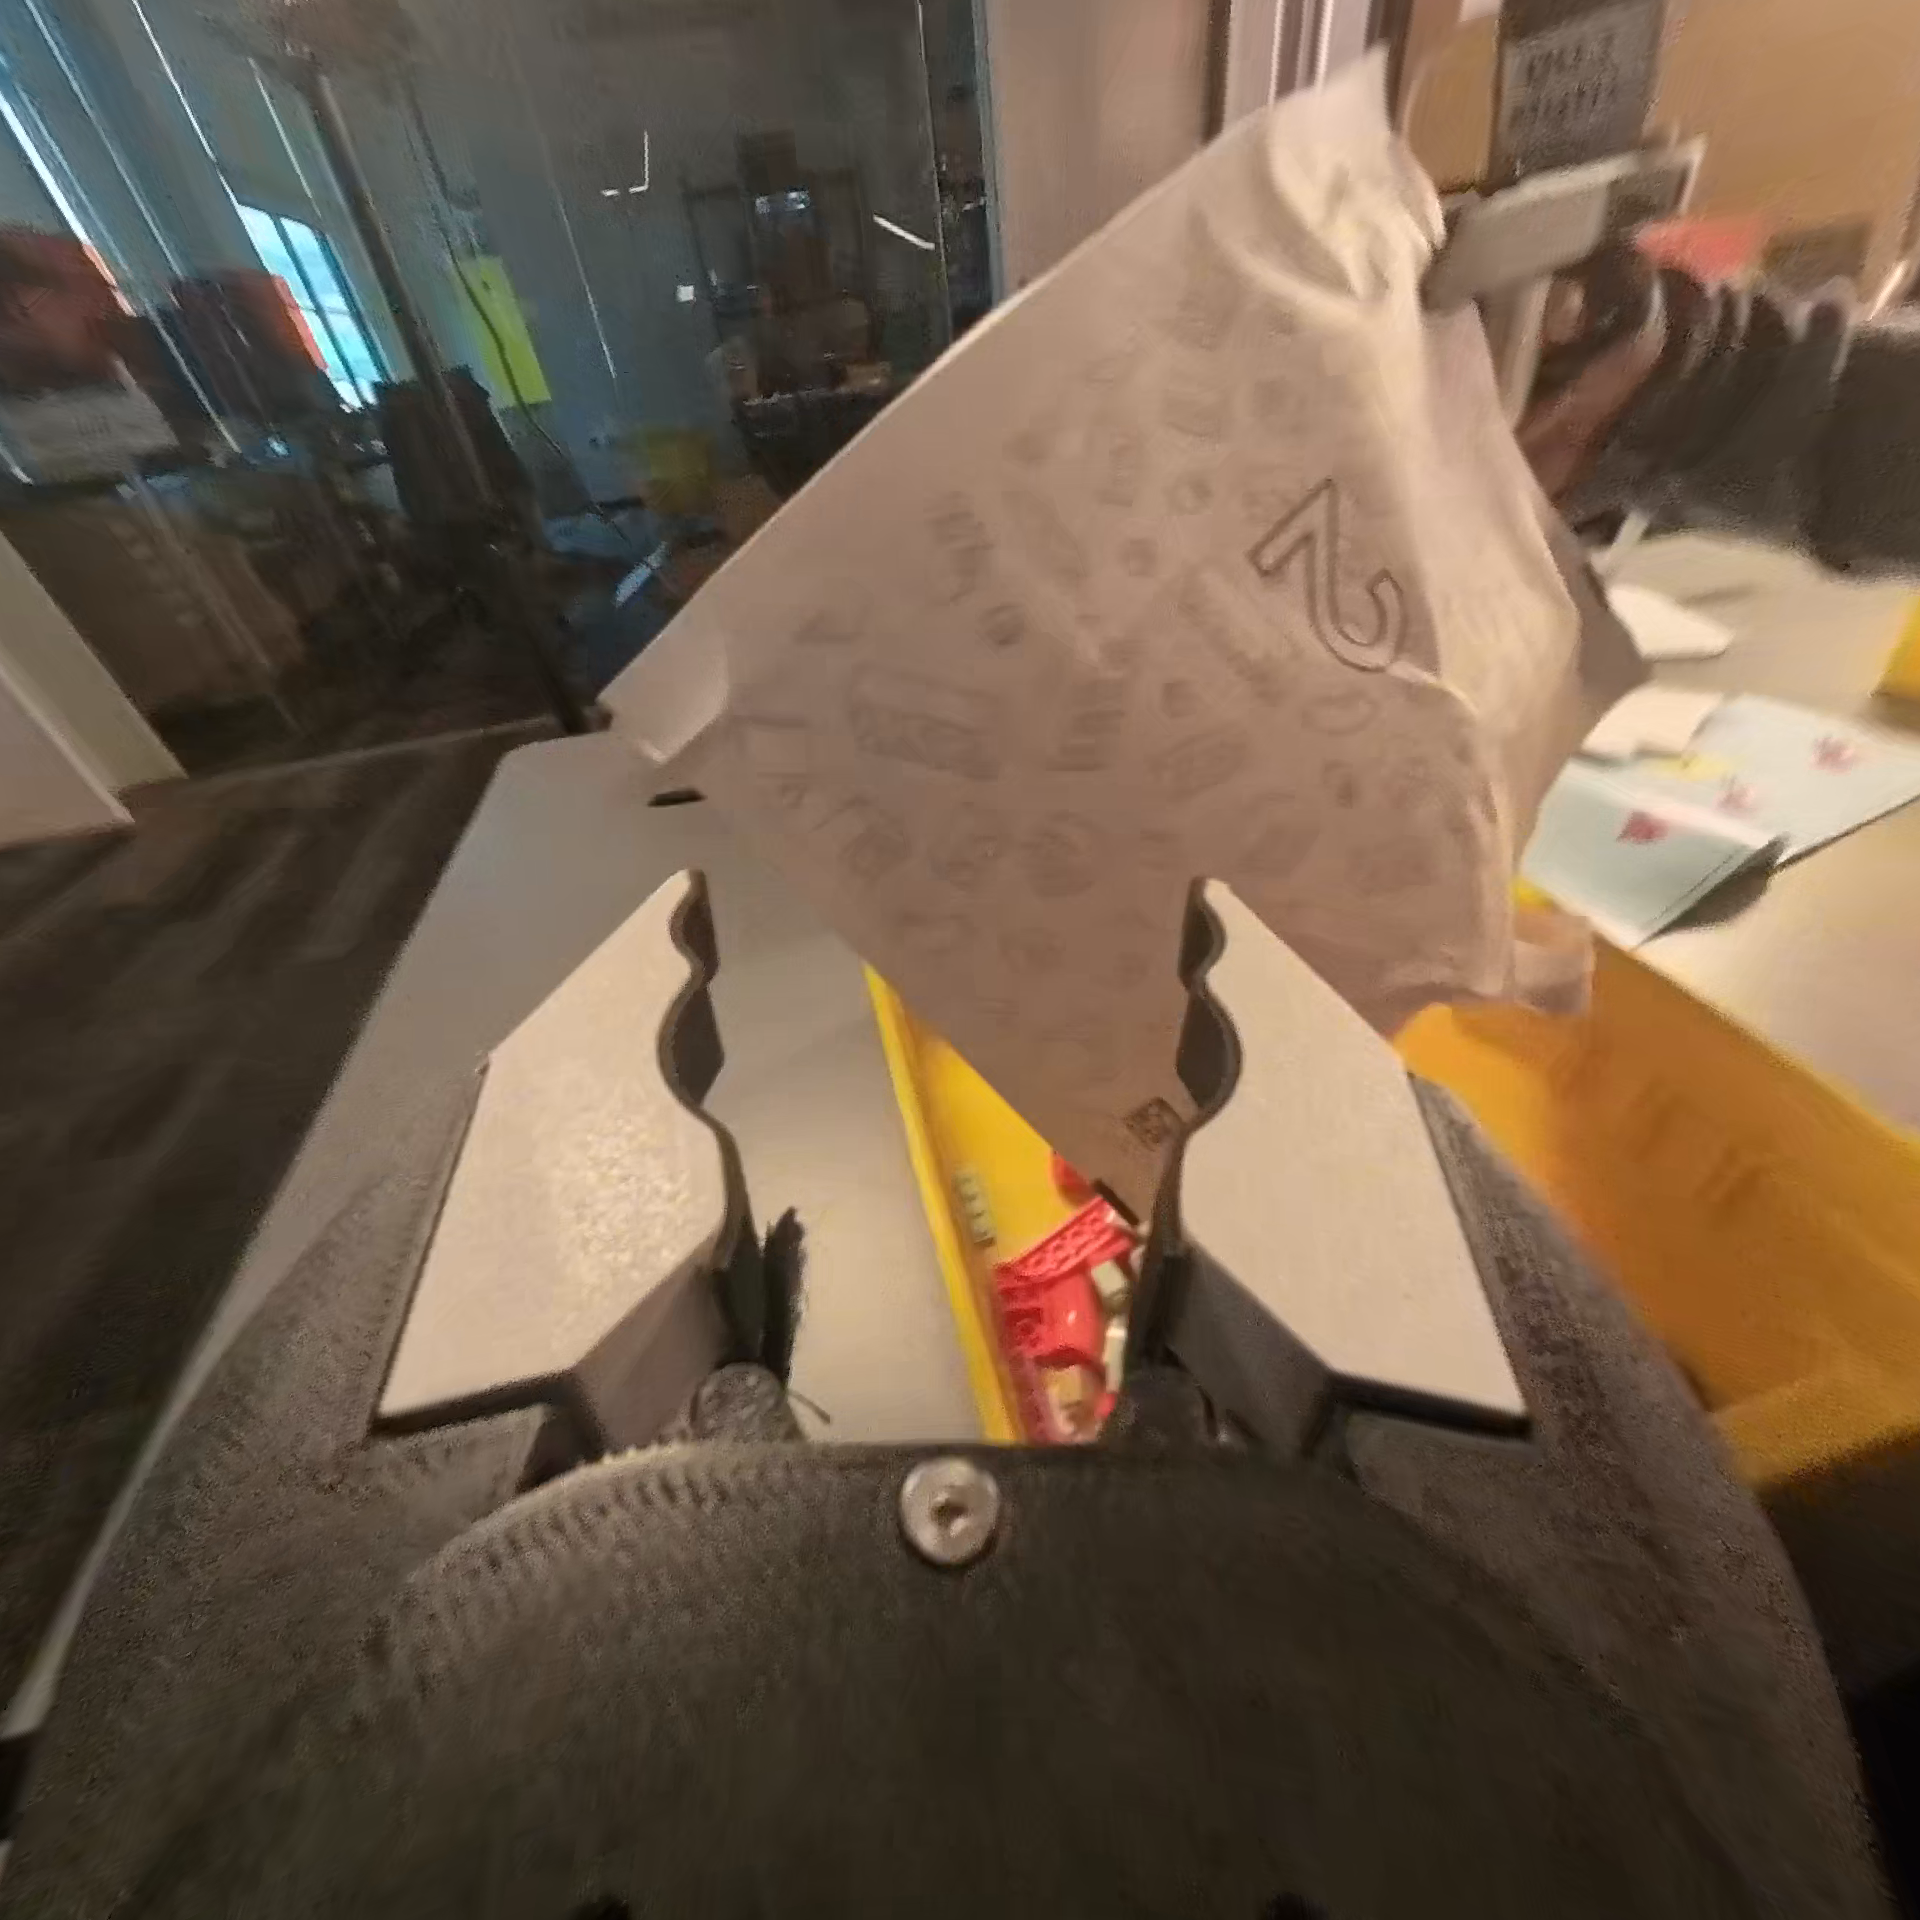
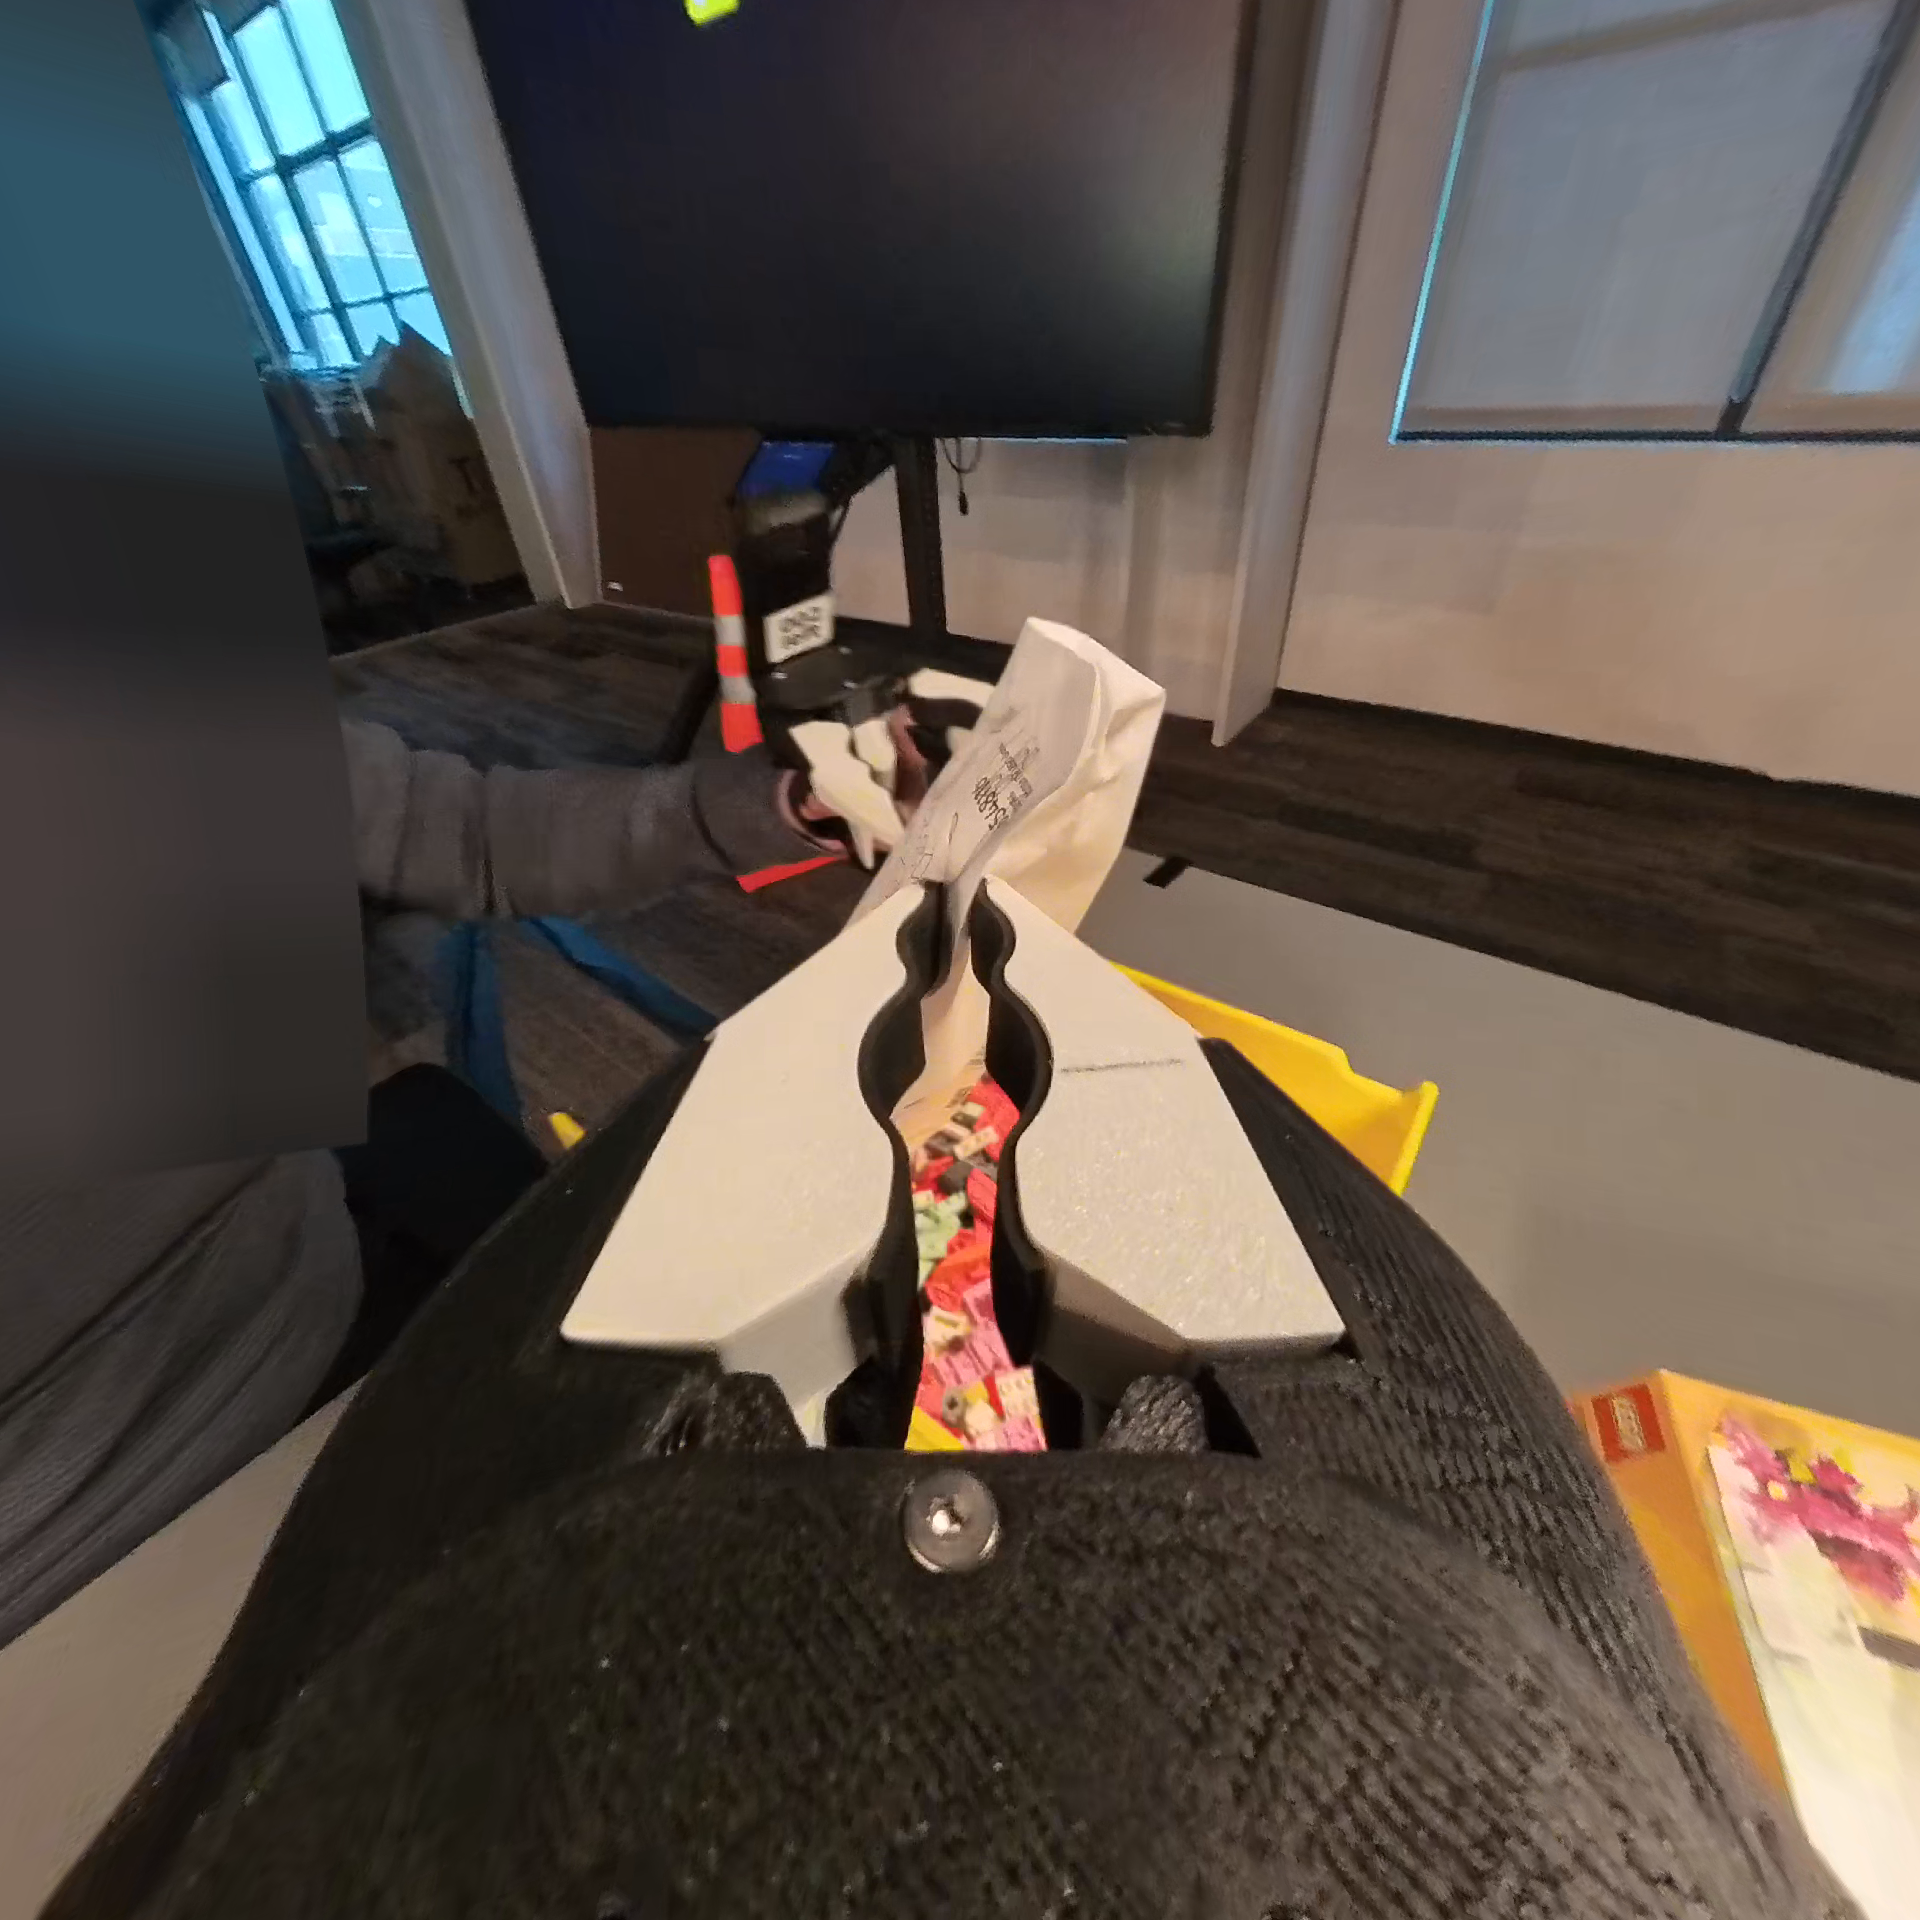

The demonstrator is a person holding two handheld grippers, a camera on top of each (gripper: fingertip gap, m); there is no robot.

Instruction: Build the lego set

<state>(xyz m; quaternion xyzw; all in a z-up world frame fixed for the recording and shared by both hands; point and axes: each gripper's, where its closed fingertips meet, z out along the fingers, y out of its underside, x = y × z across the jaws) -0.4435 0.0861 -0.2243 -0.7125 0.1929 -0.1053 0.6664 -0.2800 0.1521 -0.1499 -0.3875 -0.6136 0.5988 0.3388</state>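
Paper bag (image 2: 1049, 769) hangs over our yellow bin (image 2: 1340, 1091) of bricks (image 2: 966, 1247) — pinched in our right gripper (image 2: 961, 904). Our left gripper (image 1: 945, 914) gapes wide, the bag not clamped.

White crinkled paper bag (image 1: 1195, 665), printed all over with faint grey outlines of small shapes and one larger dark-outlined figure. Same bag from right wrist view (image 2: 1081, 769): cream-white, black print on one panel. Bright yellow plastic bin (image 2: 1320, 1060) below; held small toy bricks (image 2: 961, 1247) mostly red and pink, with pale green, black and white mixed in. Yellow-orange cardboard box (image 2: 1704, 1538) with red corner patch and pink flower picture. Pale blue booklet (image 1: 1704, 790) with red and yellow marks. Orange cone (image 2: 732, 665) banded grey. Gripper fingers (image 2: 790, 1164) pale grey, speckled, lined with black wavy pads. Grey knit sleeve (image 2: 540, 831).
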